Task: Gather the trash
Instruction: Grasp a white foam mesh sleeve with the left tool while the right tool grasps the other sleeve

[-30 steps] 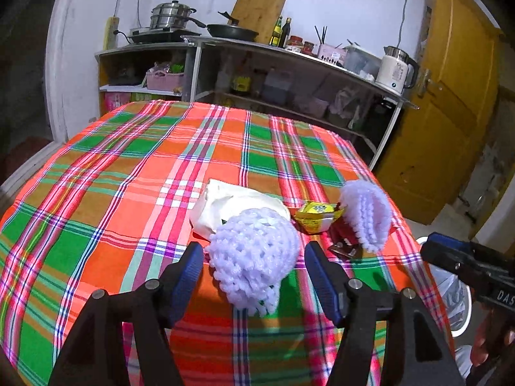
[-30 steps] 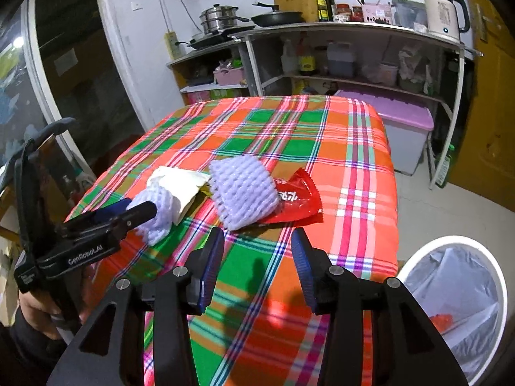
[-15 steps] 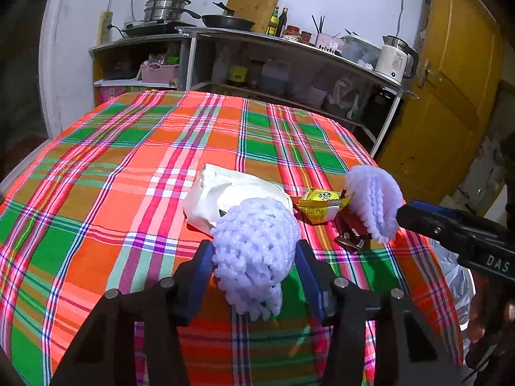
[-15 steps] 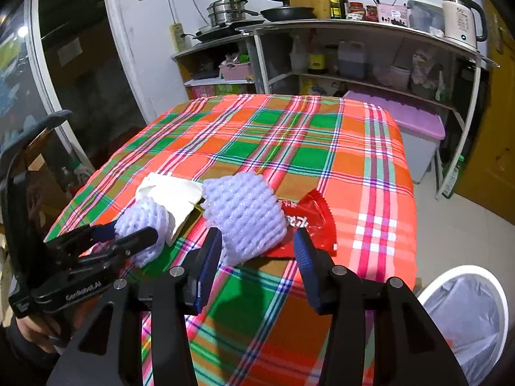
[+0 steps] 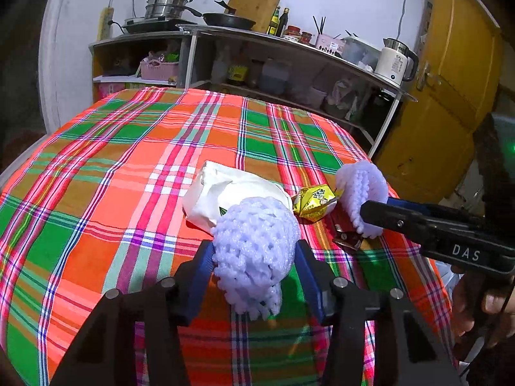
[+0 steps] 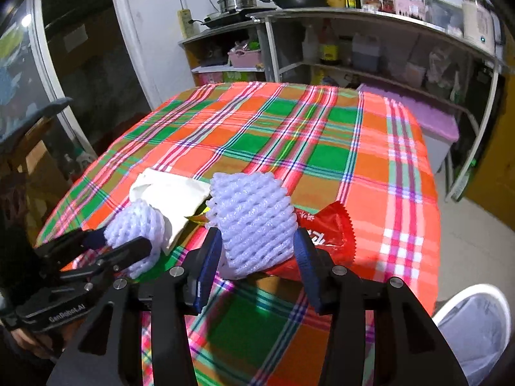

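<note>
Two lilac foam fruit nets lie on the plaid tablecloth. My left gripper (image 5: 254, 263) has its blue pads closed against the sides of the near net (image 5: 254, 251); it also shows in the right wrist view (image 6: 135, 231). My right gripper (image 6: 257, 251) has its pads against the sides of the other net (image 6: 254, 222), which shows in the left wrist view (image 5: 360, 196). Beside the nets lie a crumpled white paper bag (image 5: 225, 193), a yellow wrapper (image 5: 315, 202) and a red snack wrapper (image 6: 325, 234).
A white bin with a plastic liner (image 6: 476, 328) stands on the floor off the table's right corner. Metal shelves (image 5: 289, 64) with pots, bottles and a kettle (image 5: 394, 61) stand behind the table. A yellow door (image 5: 450, 96) is at the right.
Both grippers moved forward around their foam nets and narrowed from wide open until the pads touch the nets' sides. The trash on the table has not shifted.
</note>
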`<action>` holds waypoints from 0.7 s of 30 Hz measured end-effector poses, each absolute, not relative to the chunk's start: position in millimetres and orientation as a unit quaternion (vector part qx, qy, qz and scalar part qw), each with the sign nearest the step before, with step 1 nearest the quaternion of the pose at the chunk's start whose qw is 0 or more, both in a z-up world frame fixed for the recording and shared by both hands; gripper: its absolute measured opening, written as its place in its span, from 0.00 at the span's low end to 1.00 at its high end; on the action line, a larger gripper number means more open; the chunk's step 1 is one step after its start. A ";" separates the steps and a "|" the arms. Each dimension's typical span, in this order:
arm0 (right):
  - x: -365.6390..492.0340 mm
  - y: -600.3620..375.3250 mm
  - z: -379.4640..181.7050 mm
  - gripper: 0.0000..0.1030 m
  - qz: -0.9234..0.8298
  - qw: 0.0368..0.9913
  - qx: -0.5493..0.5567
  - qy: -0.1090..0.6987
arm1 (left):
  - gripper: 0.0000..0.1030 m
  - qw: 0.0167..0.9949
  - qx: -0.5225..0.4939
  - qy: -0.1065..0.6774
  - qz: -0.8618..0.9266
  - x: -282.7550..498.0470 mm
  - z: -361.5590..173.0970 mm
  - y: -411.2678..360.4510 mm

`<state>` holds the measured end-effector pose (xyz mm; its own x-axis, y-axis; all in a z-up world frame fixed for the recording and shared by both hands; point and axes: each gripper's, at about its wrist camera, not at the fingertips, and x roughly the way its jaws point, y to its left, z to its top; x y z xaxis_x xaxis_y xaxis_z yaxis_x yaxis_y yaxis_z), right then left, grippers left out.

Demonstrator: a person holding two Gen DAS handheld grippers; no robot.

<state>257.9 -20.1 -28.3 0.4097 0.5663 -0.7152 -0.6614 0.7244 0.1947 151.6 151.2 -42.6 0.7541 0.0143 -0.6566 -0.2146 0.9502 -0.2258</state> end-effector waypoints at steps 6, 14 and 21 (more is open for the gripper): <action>257.1 -20.0 -28.2 0.06 0.375 0.834 -0.046 0.402 | 0.46 0.927 -0.141 0.342 0.063 150.2 -41.2 150.2; 246.8 -29.8 -18.5 0.06 0.371 0.844 -0.040 0.386 | 0.37 0.930 -0.137 0.333 0.066 139.6 -36.6 146.4; 232.3 -43.6 -2.9 0.06 0.370 0.853 -0.031 0.367 | 0.33 0.933 -0.138 0.327 0.060 125.9 -29.2 140.2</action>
<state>232.3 -43.6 -2.9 0.4569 0.6085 -0.6488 -0.6535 0.7245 0.2192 125.9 140.2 -29.2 0.7790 0.0214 -0.6266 -0.2019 0.9548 -0.2183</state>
